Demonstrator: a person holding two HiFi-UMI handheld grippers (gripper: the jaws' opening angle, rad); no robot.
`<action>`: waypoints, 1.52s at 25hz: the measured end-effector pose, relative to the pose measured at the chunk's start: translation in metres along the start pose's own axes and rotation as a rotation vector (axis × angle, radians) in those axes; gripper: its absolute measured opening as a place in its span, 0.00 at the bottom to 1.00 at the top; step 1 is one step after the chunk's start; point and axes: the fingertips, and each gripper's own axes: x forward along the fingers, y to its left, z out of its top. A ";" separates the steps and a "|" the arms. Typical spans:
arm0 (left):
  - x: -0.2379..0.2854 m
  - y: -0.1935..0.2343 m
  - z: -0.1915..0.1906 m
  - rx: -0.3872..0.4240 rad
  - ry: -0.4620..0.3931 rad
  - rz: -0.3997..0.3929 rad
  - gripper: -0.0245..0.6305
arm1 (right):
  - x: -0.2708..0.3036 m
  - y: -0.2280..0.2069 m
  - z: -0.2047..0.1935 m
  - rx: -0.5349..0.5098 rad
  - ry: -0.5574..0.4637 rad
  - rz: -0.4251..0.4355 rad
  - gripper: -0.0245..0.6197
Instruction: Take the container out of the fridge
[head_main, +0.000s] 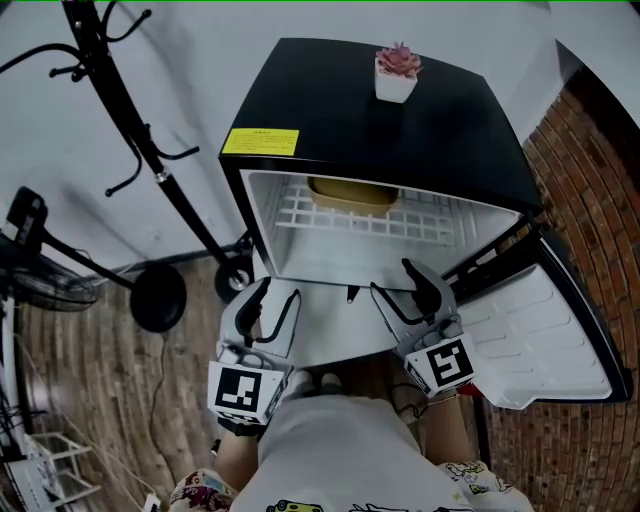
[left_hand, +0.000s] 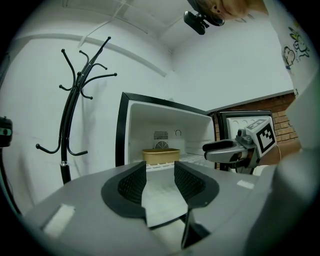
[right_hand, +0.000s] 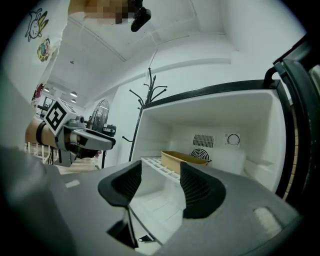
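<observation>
A tan rectangular container (head_main: 352, 191) sits at the back of the white wire shelf (head_main: 420, 222) inside the open black mini fridge (head_main: 440, 130). It also shows in the left gripper view, the container (left_hand: 160, 155), and in the right gripper view, the container (right_hand: 182, 159). My left gripper (head_main: 272, 301) and right gripper (head_main: 402, 283) hover side by side in front of the fridge opening, short of the shelf. Both stand open with nothing between their jaws. In its own view the left gripper (left_hand: 160, 185) points at the container; the right gripper (right_hand: 161, 184) does the same.
The fridge door (head_main: 545, 320) hangs open at the right, next to a brick wall (head_main: 600, 150). A small potted plant (head_main: 397, 71) stands on the fridge top. A black coat stand (head_main: 130, 150) and a fan (head_main: 40, 270) stand to the left on the wood floor.
</observation>
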 end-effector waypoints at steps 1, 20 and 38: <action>0.001 0.000 -0.001 0.001 0.002 -0.003 0.30 | 0.001 0.000 -0.001 -0.011 0.006 0.002 0.40; 0.012 -0.008 -0.008 -0.005 0.022 -0.016 0.30 | 0.048 -0.008 -0.002 -0.249 0.082 0.070 0.40; 0.013 -0.008 -0.007 -0.004 -0.017 -0.009 0.30 | 0.096 -0.027 -0.008 -0.467 0.185 0.065 0.40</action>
